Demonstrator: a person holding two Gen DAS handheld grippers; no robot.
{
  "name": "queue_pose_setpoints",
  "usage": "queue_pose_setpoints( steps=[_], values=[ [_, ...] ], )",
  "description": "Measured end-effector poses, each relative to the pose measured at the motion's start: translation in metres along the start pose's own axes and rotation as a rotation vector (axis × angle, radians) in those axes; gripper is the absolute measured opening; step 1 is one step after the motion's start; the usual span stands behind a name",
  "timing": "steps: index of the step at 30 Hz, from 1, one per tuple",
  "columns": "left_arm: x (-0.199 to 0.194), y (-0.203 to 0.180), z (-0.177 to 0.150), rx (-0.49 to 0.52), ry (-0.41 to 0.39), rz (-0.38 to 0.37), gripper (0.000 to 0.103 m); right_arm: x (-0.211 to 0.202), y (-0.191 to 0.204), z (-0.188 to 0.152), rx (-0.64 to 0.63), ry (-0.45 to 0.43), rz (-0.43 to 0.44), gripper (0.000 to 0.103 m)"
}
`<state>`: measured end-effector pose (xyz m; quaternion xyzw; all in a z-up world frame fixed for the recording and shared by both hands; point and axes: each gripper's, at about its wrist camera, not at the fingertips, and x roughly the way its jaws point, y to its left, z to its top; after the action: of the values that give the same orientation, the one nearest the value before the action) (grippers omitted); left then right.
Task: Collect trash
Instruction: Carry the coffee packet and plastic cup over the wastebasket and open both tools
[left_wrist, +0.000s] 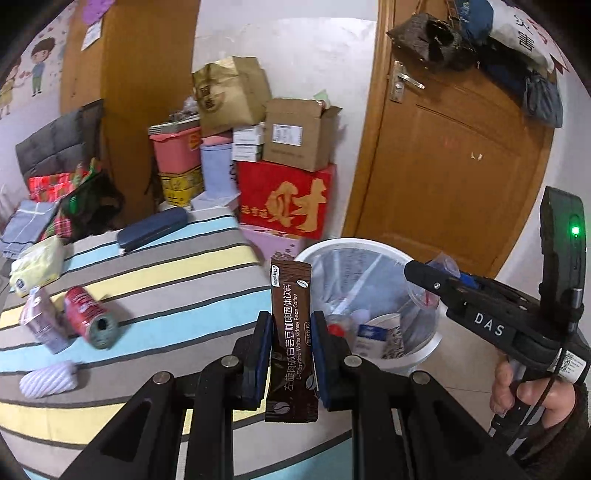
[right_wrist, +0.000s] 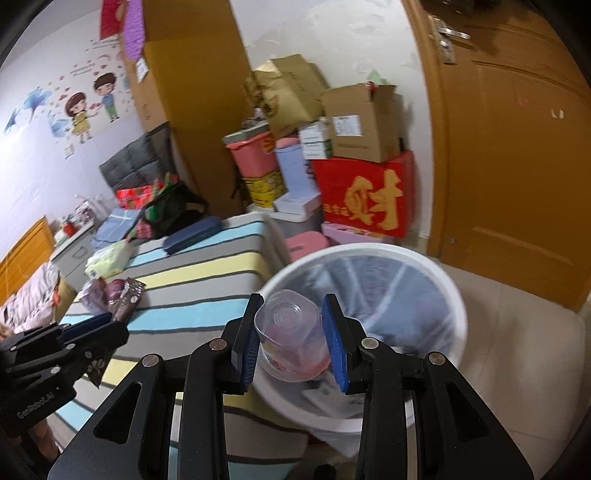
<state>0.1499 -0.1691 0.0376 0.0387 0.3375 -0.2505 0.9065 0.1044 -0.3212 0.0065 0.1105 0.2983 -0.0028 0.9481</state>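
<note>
My left gripper (left_wrist: 291, 325) is shut on a brown coffee sachet (left_wrist: 291, 332), held upright over the edge of the striped bed (left_wrist: 166, 280), just left of the white trash bin (left_wrist: 417, 360). My right gripper (right_wrist: 291, 325) is shut on a clear plastic cup (right_wrist: 290, 339) with pink residue, over the near rim of the trash bin (right_wrist: 454, 291). In the left wrist view the right gripper (left_wrist: 428, 280) hangs above the bin with the cup (left_wrist: 443, 264) in it. The bin holds a paper cup (left_wrist: 384, 332) and other scraps. The left gripper (right_wrist: 85, 328) shows at lower left with the sachet (right_wrist: 125, 299).
On the bed lie a red can (left_wrist: 88, 317), a pink carton (left_wrist: 44, 321), a white ribbed object (left_wrist: 50, 380), a tissue pack (left_wrist: 37, 264) and a dark blue case (left_wrist: 153, 229). Stacked boxes (left_wrist: 288, 195) stand behind the bin. A wooden door (left_wrist: 454, 155) is on the right.
</note>
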Motion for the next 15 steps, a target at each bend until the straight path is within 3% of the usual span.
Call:
queue_pose_setpoints(
  steps=[7, 15],
  values=[
    [0.028, -0.024, 0.01, 0.018, 0.032, -0.071, 0.022, 0.003, -0.026, -0.001, 0.027, 0.018, -0.049, 0.034],
    [0.062, -0.041, 0.015, 0.034, 0.08, -0.096, 0.022, 0.016, -0.044, -0.004, 0.023, 0.068, -0.096, 0.034]
  ],
)
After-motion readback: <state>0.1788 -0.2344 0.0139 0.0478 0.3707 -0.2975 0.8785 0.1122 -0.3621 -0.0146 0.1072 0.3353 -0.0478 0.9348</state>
